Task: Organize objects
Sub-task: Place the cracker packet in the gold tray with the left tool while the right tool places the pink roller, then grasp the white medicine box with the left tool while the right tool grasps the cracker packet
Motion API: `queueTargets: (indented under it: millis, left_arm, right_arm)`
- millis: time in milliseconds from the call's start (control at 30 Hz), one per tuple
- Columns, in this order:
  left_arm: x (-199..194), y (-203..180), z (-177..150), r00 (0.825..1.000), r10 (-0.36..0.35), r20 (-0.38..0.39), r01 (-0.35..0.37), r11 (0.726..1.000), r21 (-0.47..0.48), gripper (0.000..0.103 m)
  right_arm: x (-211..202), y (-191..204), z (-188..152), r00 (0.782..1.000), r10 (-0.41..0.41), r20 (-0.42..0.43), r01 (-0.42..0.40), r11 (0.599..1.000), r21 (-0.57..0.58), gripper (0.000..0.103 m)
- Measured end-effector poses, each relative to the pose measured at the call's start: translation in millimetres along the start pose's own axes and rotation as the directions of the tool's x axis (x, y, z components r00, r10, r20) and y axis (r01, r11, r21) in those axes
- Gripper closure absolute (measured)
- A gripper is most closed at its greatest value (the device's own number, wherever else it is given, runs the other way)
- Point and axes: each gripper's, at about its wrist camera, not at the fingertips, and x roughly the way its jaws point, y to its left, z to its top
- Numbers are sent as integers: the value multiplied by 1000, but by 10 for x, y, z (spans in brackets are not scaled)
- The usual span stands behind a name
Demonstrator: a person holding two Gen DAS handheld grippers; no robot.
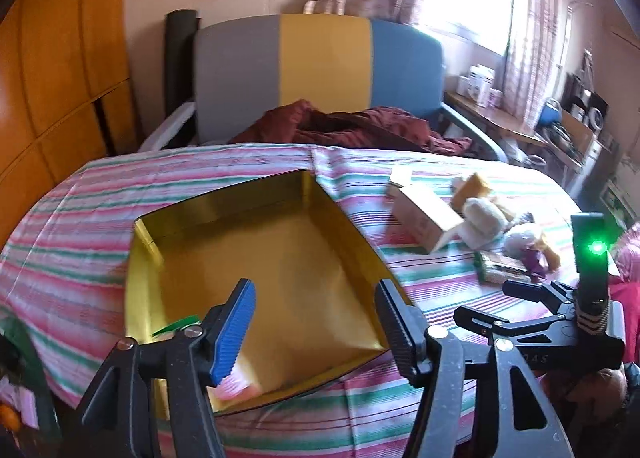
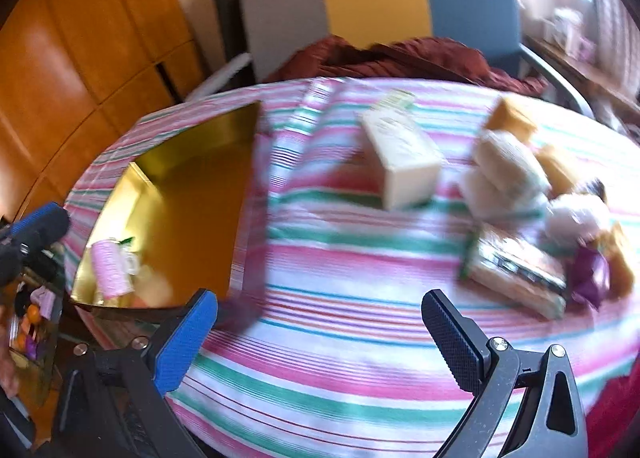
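A gold-lined open box [image 1: 280,258] sits on the striped tablecloth; it also shows in the right wrist view [image 2: 192,193]. A pink item [image 2: 110,268] lies in its near corner, also seen in the left wrist view [image 1: 234,382]. My left gripper [image 1: 316,334] is open and empty above the box's near edge. My right gripper [image 2: 320,342] is open and empty over bare cloth. To the right lie a cream carton [image 2: 400,153], white and tan plush toys [image 2: 508,165], a flat packet [image 2: 516,274] and a purple item [image 2: 592,274]. The right gripper shows in the left wrist view [image 1: 532,310].
A grey, yellow and blue chair [image 1: 320,69] with a dark red cloth [image 1: 352,125] stands behind the table. Wooden cabinets [image 1: 52,77] are at the left. A cluttered shelf [image 1: 560,117] is at the far right.
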Motion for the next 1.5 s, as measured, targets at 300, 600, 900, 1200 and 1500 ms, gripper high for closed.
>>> queueTargets:
  millis: [300, 600, 900, 1200, 1500]
  left_arm:
    - [286, -505, 212, 991, -121, -54, 125, 989, 77, 32]
    - [617, -845, 365, 971, -197, -132, 209, 975, 81, 25]
    - [1187, -1110, 614, 945, -235, -226, 244, 970, 14, 24]
    - [1912, -1208, 883, 927, -221, -302, 190, 973, -129, 15]
    - [2533, -1369, 948, 896, -223, -385, 168, 971, -173, 16]
  right_arm:
    - [-257, -767, 96, 998, -60, 0, 60, 991, 120, 0]
    - [-380, -1352, 117, 992, -113, -62, 120, 985, 127, 0]
    - [-182, -1326, 242, 998, -19, -68, 20, 999, 24, 0]
    - [-90, -1255, 213, 996, 17, -88, -19, 1000, -25, 0]
    - [-59, -1233, 222, 996, 8, -92, -12, 999, -50, 0]
